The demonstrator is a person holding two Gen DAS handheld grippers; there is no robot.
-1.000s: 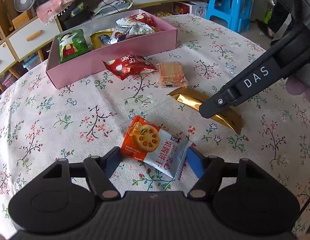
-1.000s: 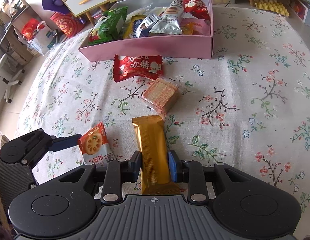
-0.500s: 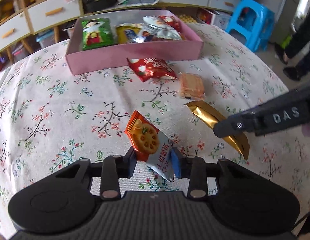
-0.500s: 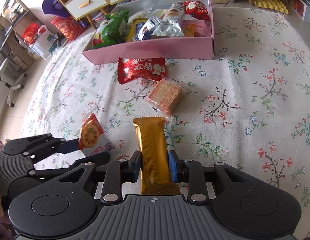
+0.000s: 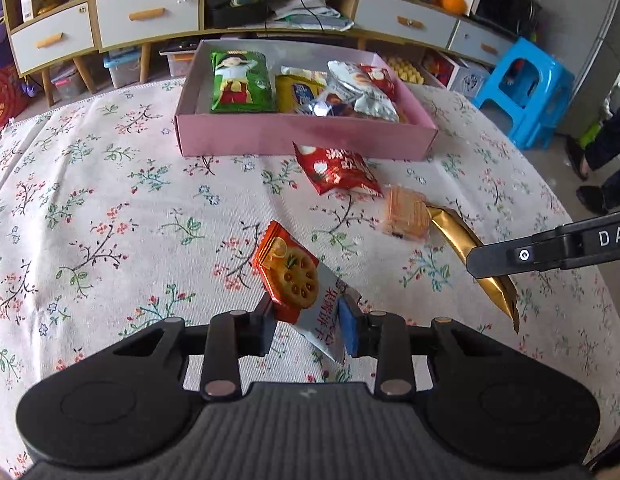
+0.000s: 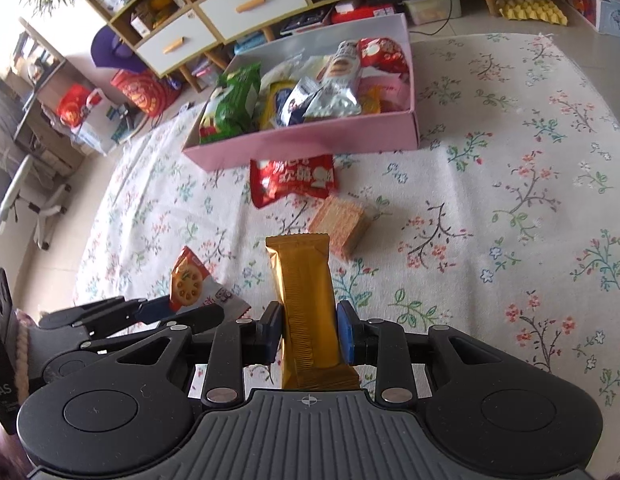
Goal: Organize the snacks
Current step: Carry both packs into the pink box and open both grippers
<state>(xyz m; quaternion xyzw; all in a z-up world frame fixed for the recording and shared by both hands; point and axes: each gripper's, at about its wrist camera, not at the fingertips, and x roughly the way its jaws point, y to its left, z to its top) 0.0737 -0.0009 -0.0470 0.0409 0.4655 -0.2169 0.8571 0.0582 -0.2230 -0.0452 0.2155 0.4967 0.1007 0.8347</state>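
My left gripper [image 5: 307, 314] is shut on an orange-and-white cookie packet [image 5: 293, 276], which it holds tilted a little above the floral cloth. My right gripper [image 6: 310, 320] is shut on a gold wrapped bar [image 6: 303, 276] that points away toward the box. In the left wrist view the gold bar [image 5: 450, 228] hangs at the right under one black finger [image 5: 510, 256]. The pink box [image 5: 301, 138] at the far side holds several snack bags. In front of the box lie a red packet [image 5: 338, 170] and a clear pack of wafers [image 5: 406, 216].
The round table wears a floral cloth [image 5: 109, 208] whose edge curves down at left and right. A blue plastic stool [image 5: 522, 92] and a person's legs [image 5: 606, 148] are beyond the right edge. Low cabinets with drawers [image 5: 145, 16] line the back.
The left jaws closed from wide apart onto the cookie packet and lifted it off the cloth while rolling. The right gripper rose slightly with the gold bar still in it.
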